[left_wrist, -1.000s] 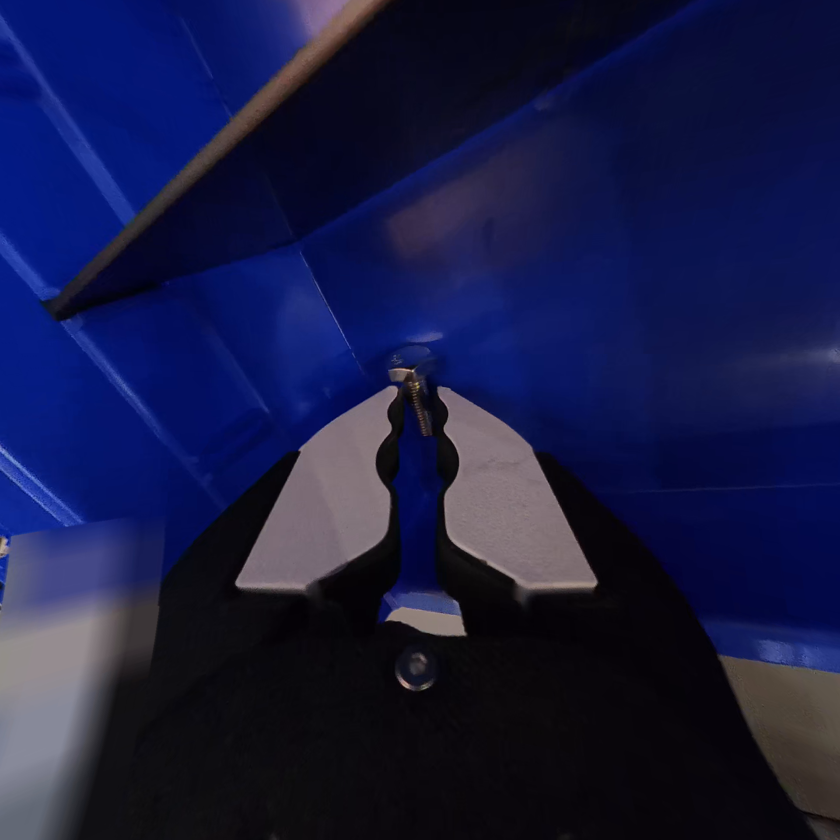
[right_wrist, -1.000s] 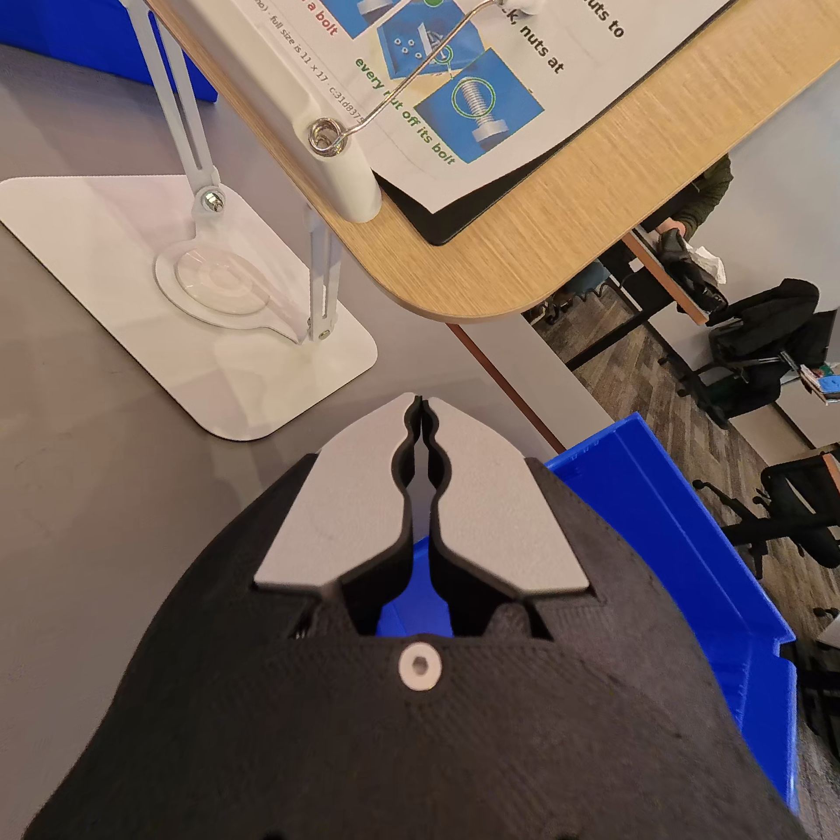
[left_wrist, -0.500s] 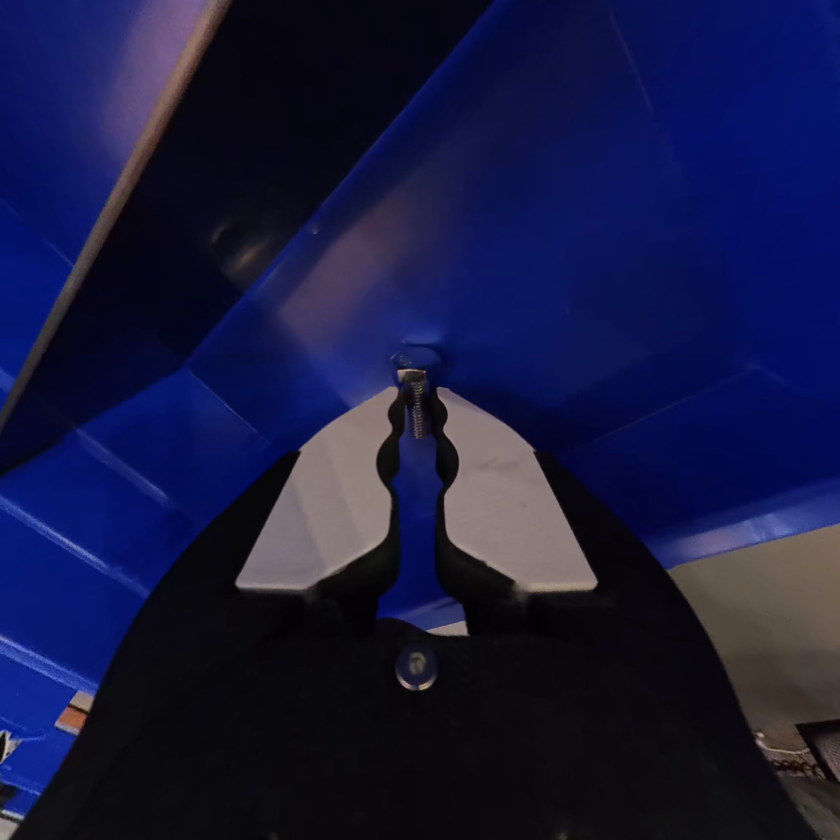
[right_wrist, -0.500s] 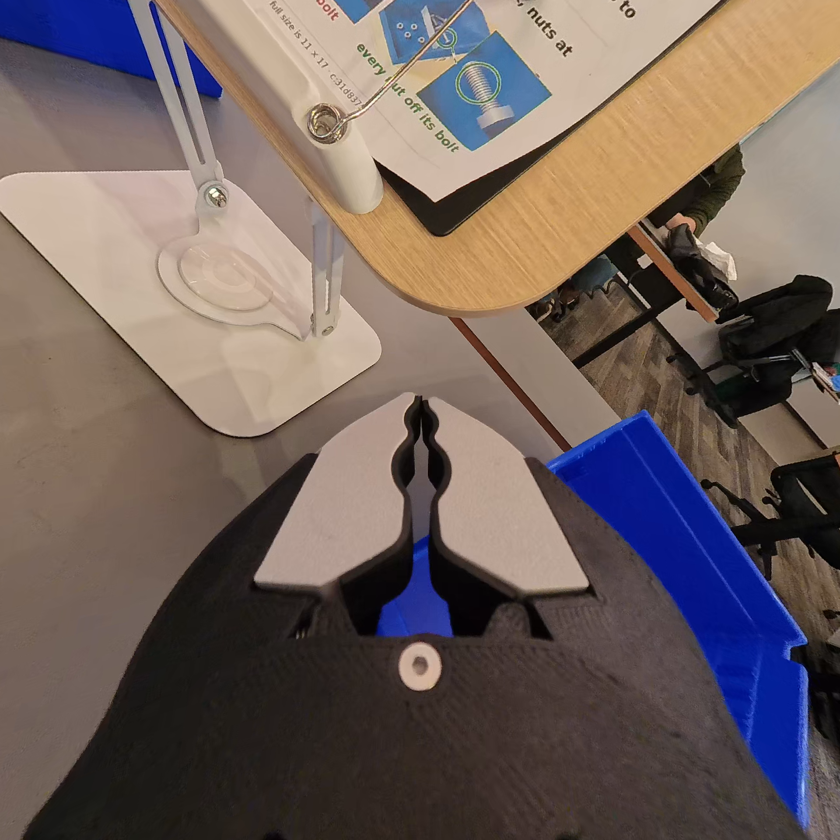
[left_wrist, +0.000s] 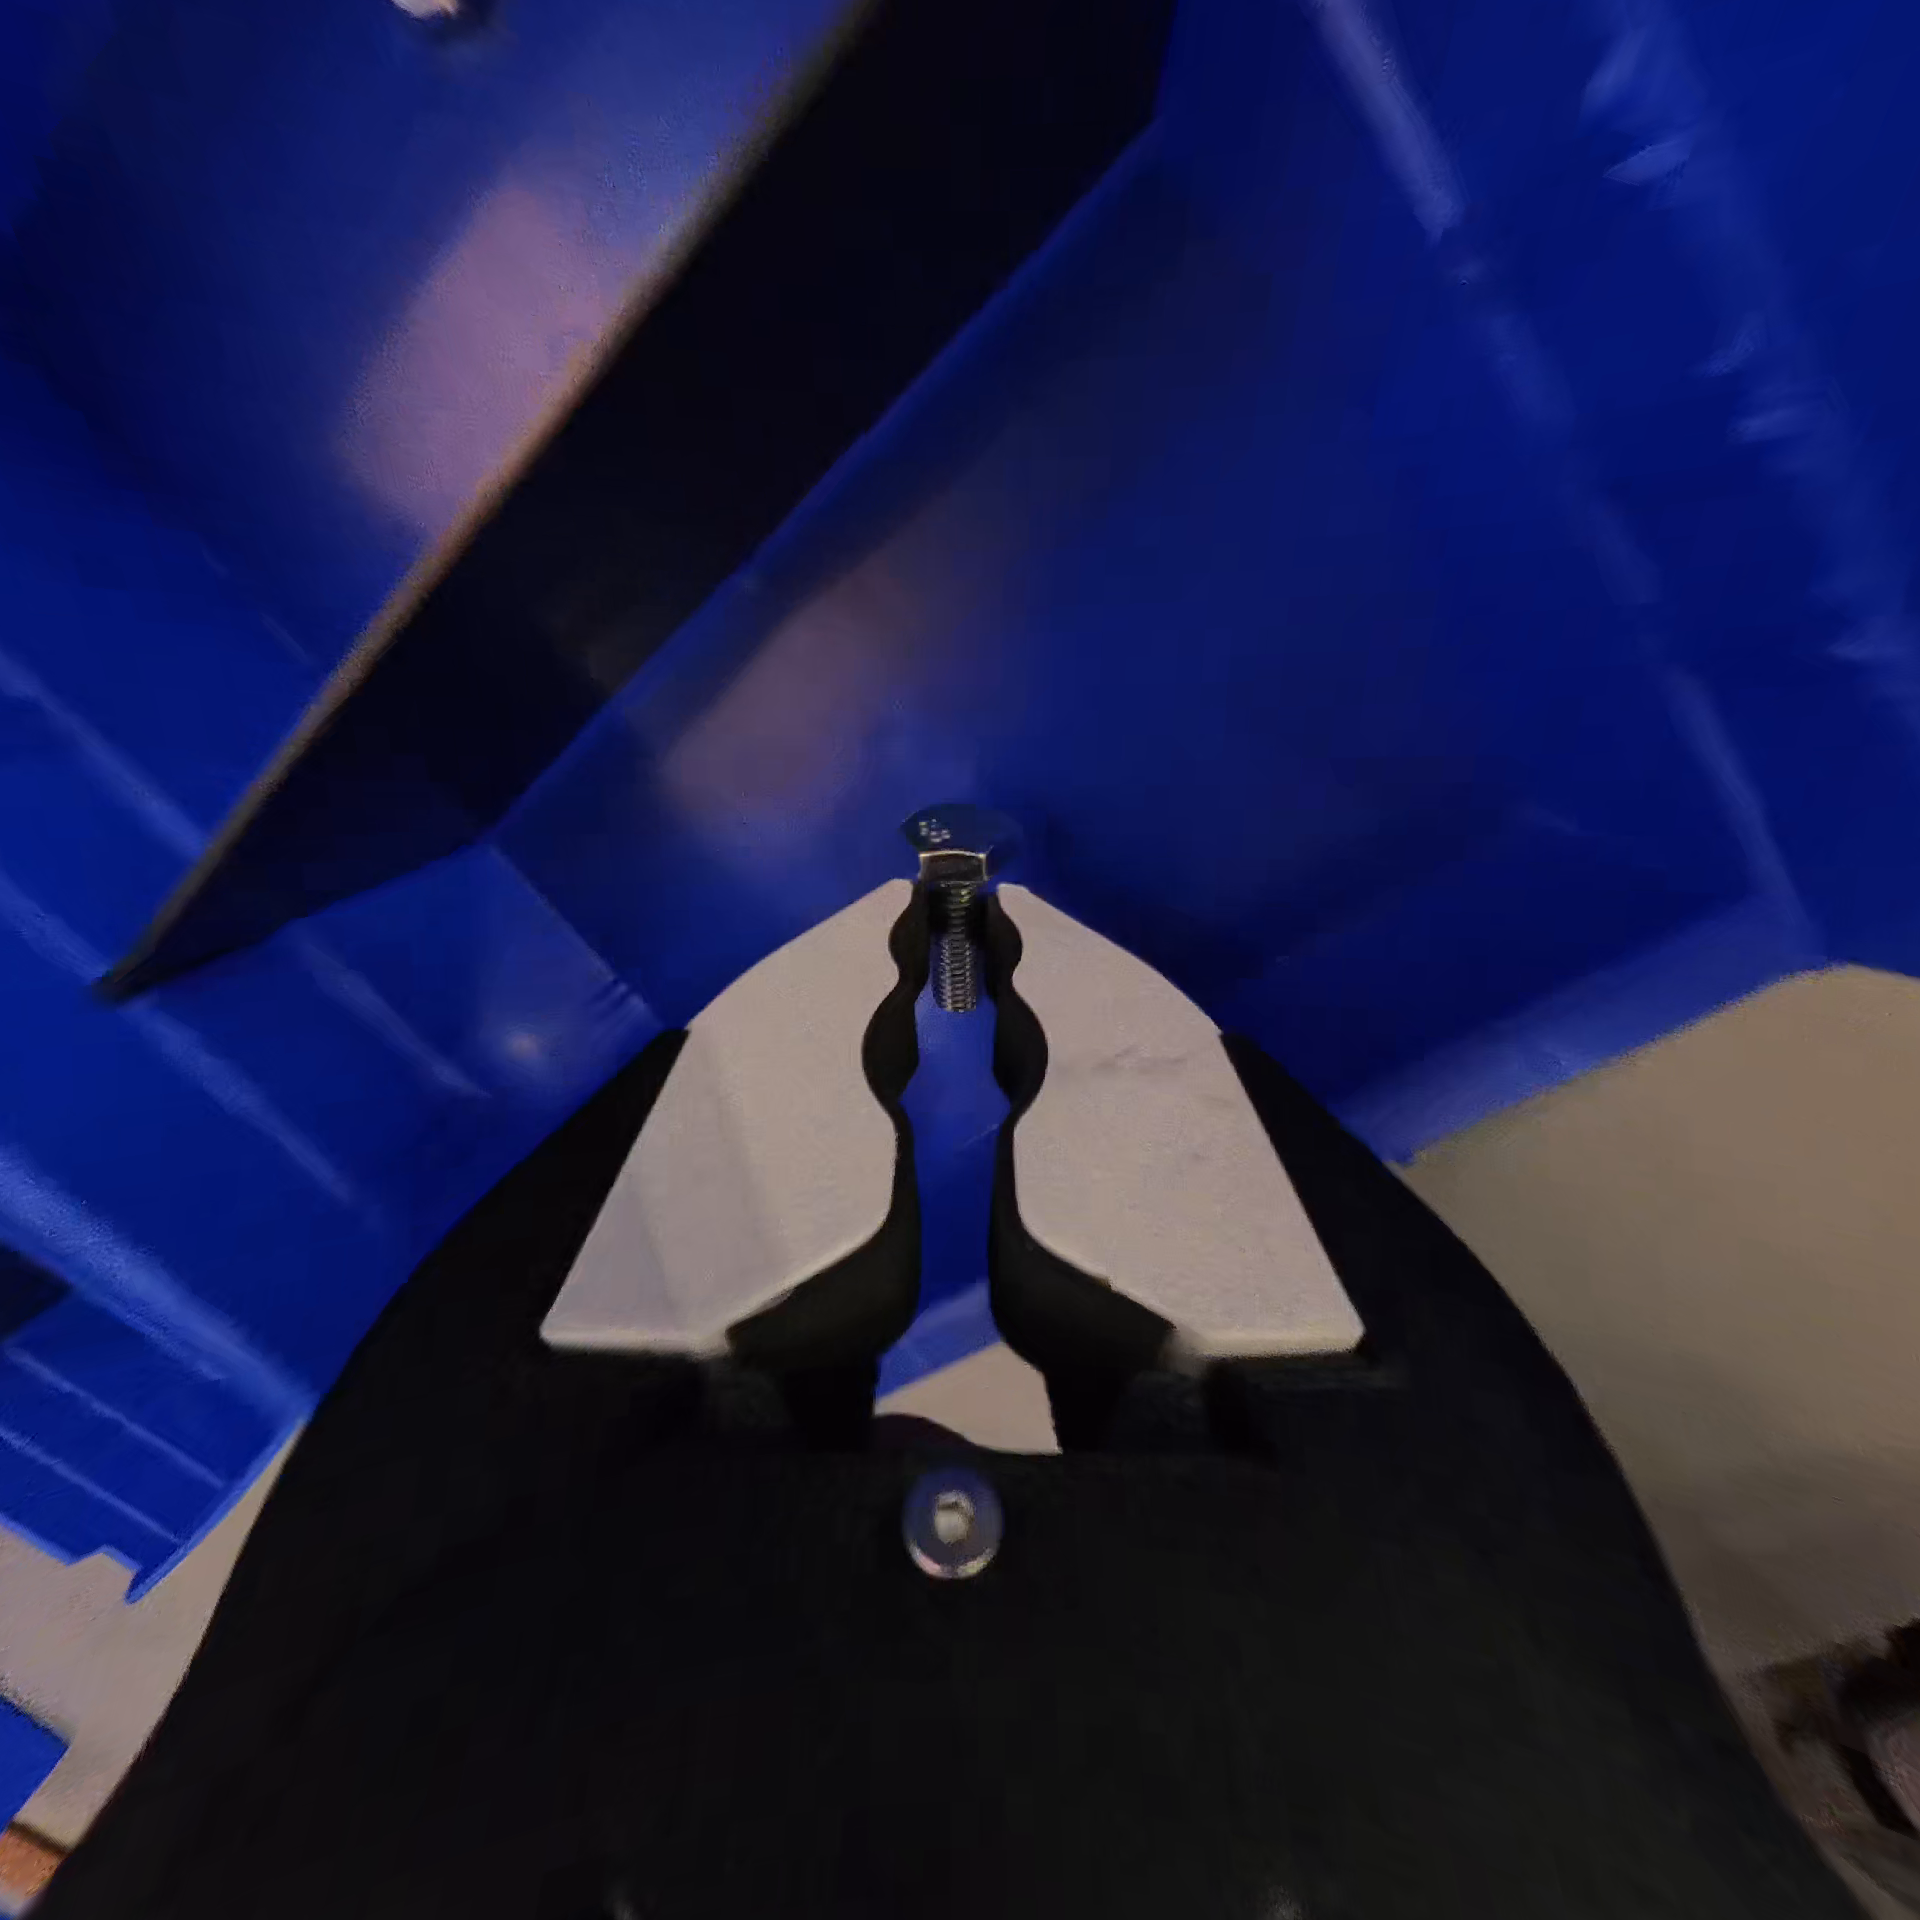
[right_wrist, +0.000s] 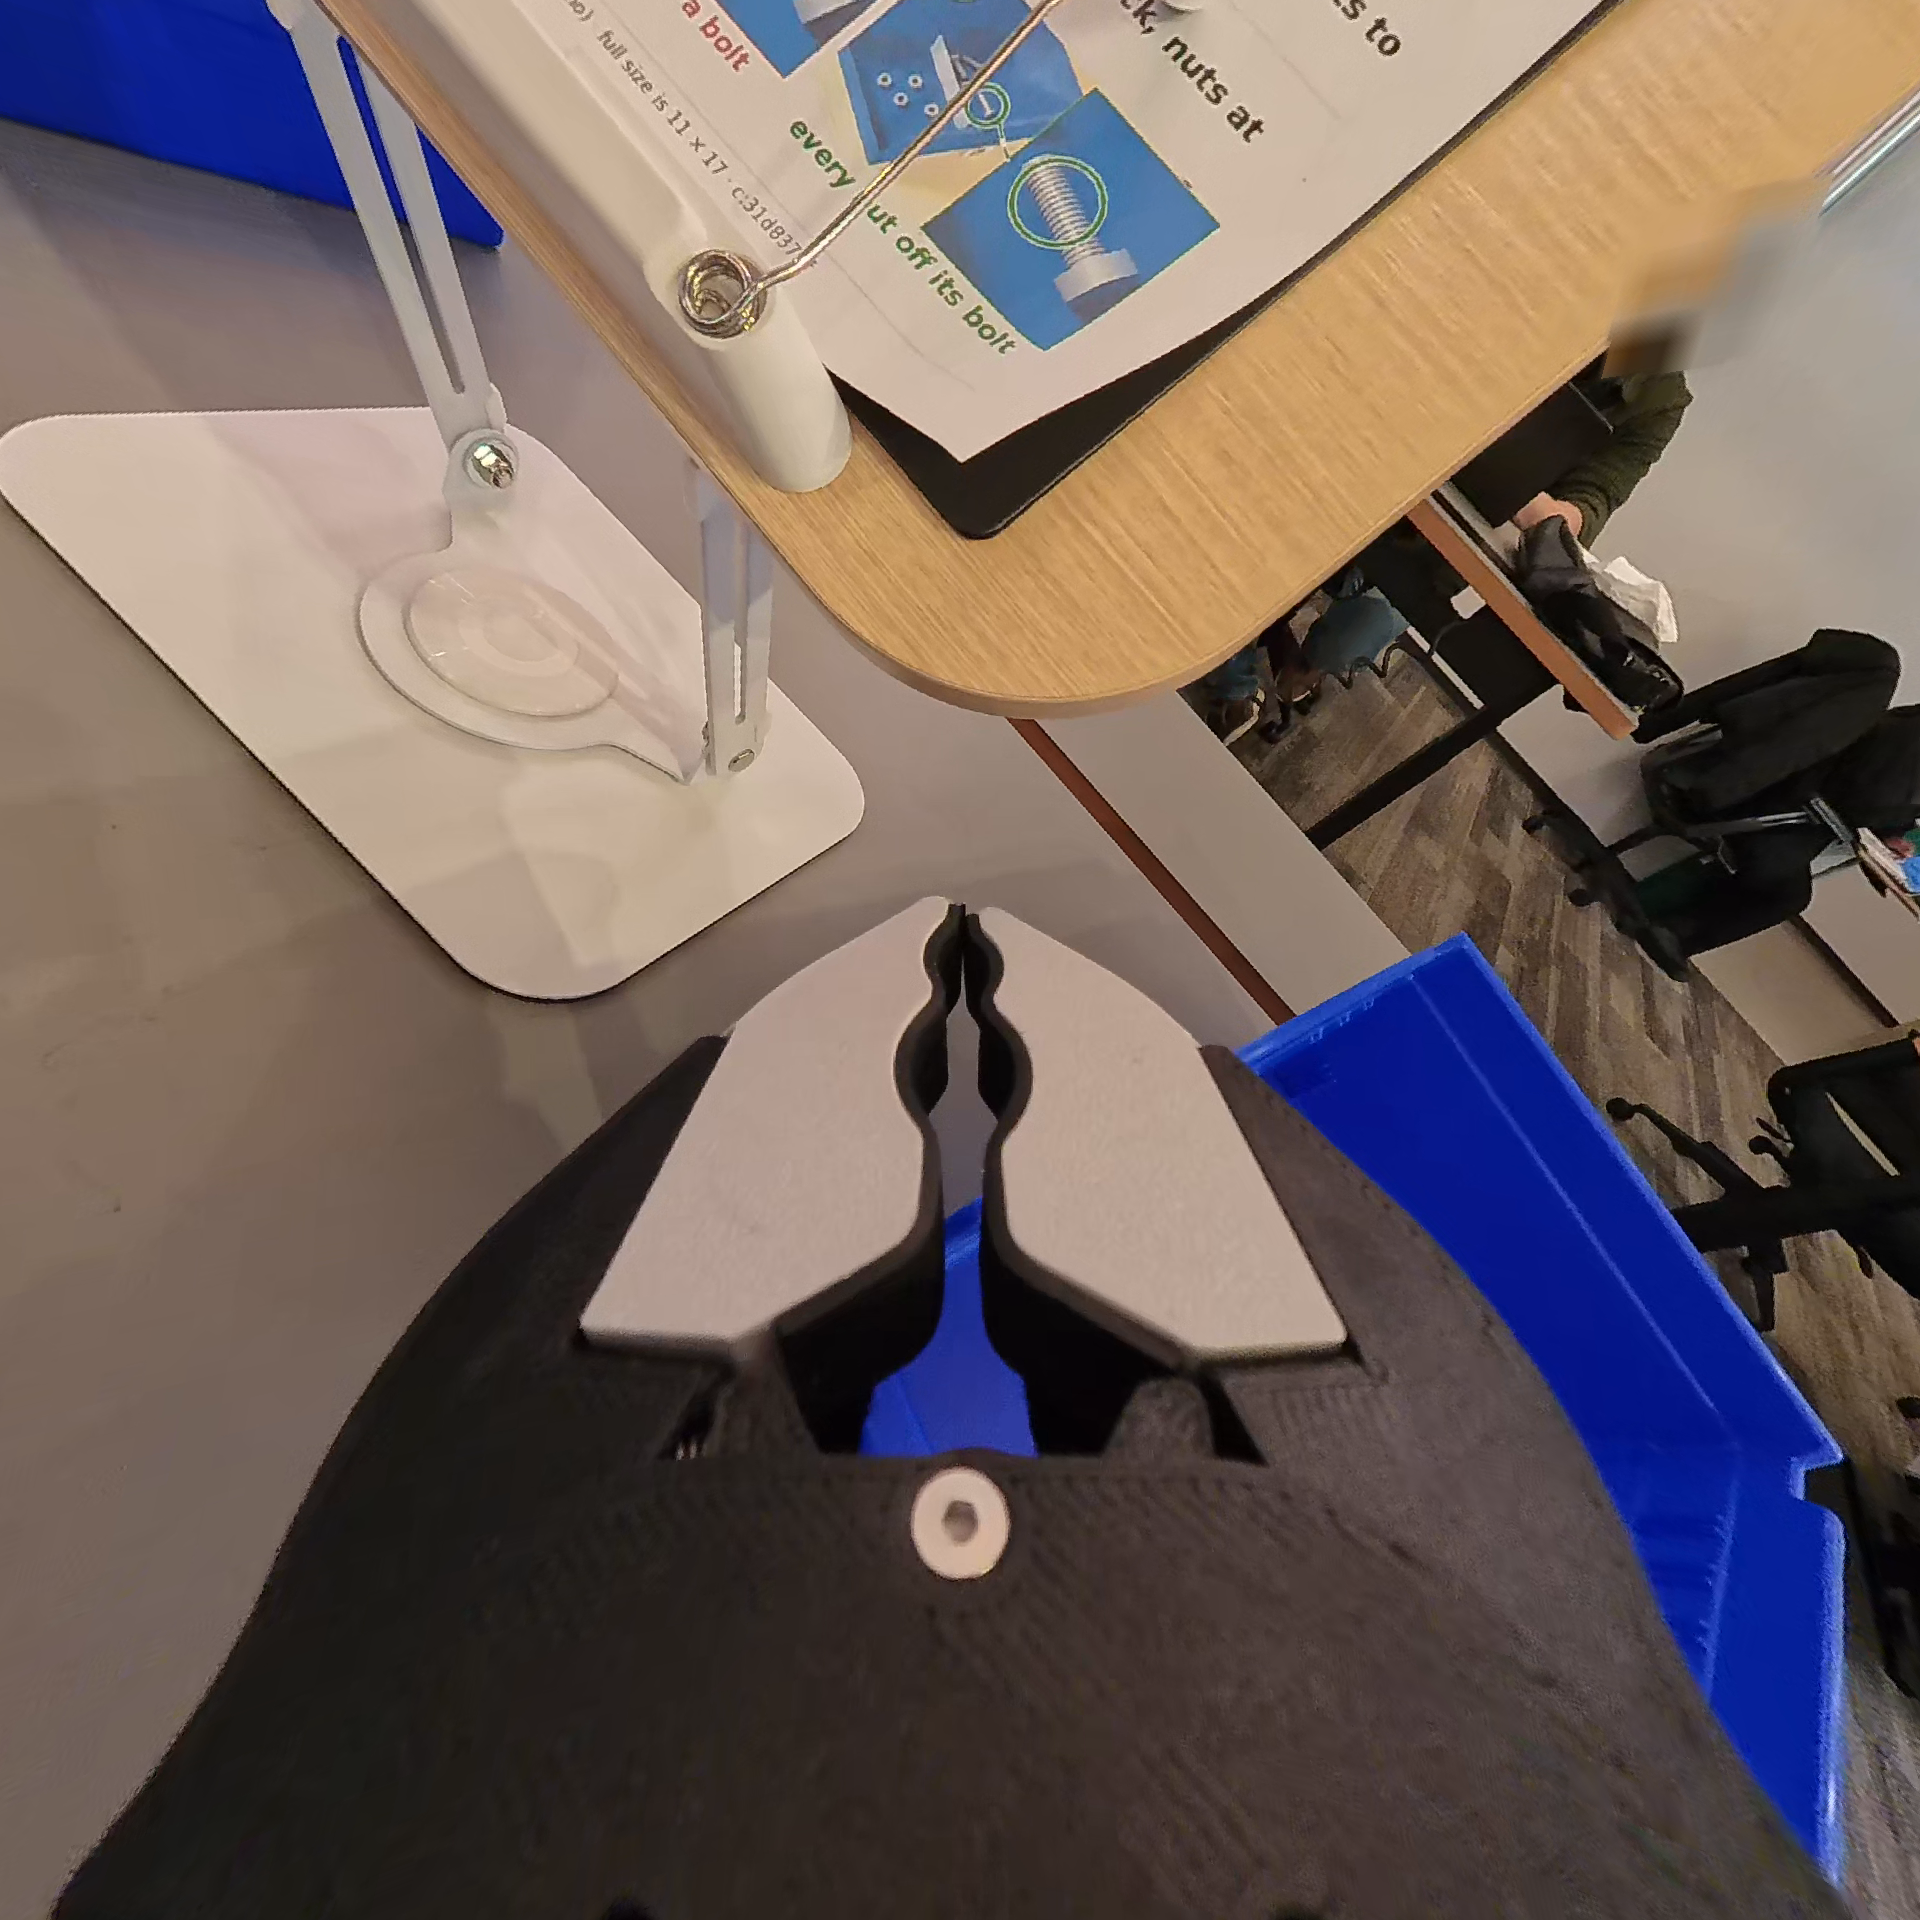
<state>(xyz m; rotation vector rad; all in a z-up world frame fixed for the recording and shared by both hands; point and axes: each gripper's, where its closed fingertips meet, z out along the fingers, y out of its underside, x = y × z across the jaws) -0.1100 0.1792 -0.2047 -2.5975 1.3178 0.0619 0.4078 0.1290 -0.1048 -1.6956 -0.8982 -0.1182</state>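
While inside bin (left_wrist: 1351, 520): left gripper (left_wrist: 954, 899) clamped on bolt (left_wrist: 954, 935), head at 12 o'clock, dark divider (left_wrist: 644, 436) at 10. Right gripper (right_wrist: 958, 920) closed and bare above table (right_wrist: 208, 1143), second bin (right_wrist: 1558, 1195) at 4 o'clock, stand (right_wrist: 436, 748) at 10.

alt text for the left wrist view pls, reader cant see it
The left gripper grips a small silver hex-head bolt by its threaded shank, head pointing away from the camera, between its black wavy fingertips. Behind it a blue plastic bin fills most of the blurred frame, with a pale surface at lower right.
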